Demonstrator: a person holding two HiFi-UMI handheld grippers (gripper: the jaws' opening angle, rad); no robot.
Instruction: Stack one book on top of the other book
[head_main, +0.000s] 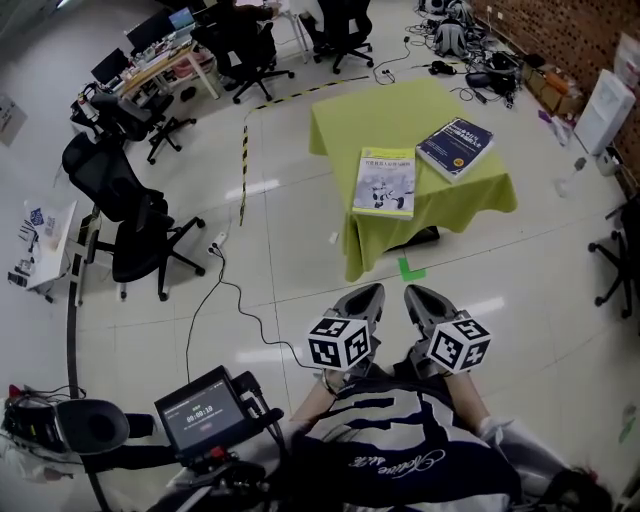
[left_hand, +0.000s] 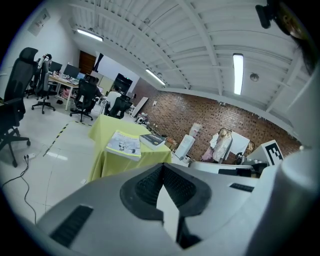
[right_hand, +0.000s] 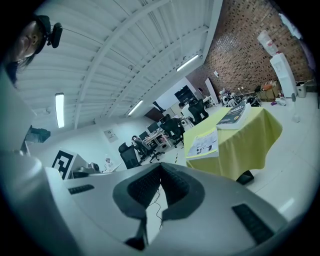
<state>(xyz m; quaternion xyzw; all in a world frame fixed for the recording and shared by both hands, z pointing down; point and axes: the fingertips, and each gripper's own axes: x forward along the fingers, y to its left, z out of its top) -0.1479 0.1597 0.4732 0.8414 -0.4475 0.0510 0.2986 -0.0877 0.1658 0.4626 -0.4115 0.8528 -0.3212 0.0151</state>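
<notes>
**Both grippers empty, books still well ahead**

The person stands back from the green-draped table (head_main: 400, 110). The left gripper (head_main: 368, 298) and right gripper (head_main: 420, 300) are held side by side in front of the chest. On each one the fingers (left_hand: 145, 186) are pressed together with nothing between them.

Both books lie flat on the table, well ahead of the fingertips and out of reach. The pale yellow book (head_main: 385, 182) sits at the near edge. The dark blue book (head_main: 455, 148) lies just past it and off to the right. They are close, but I can't tell whether their corners touch.

I'd call this the approach, since nothing has been stacked yet. The next move calls for getting up to the table and spreading one gripper's fingers. They would then pinch one book by an edge. The yellow book's near edge looks the easiest to reach.
</notes>
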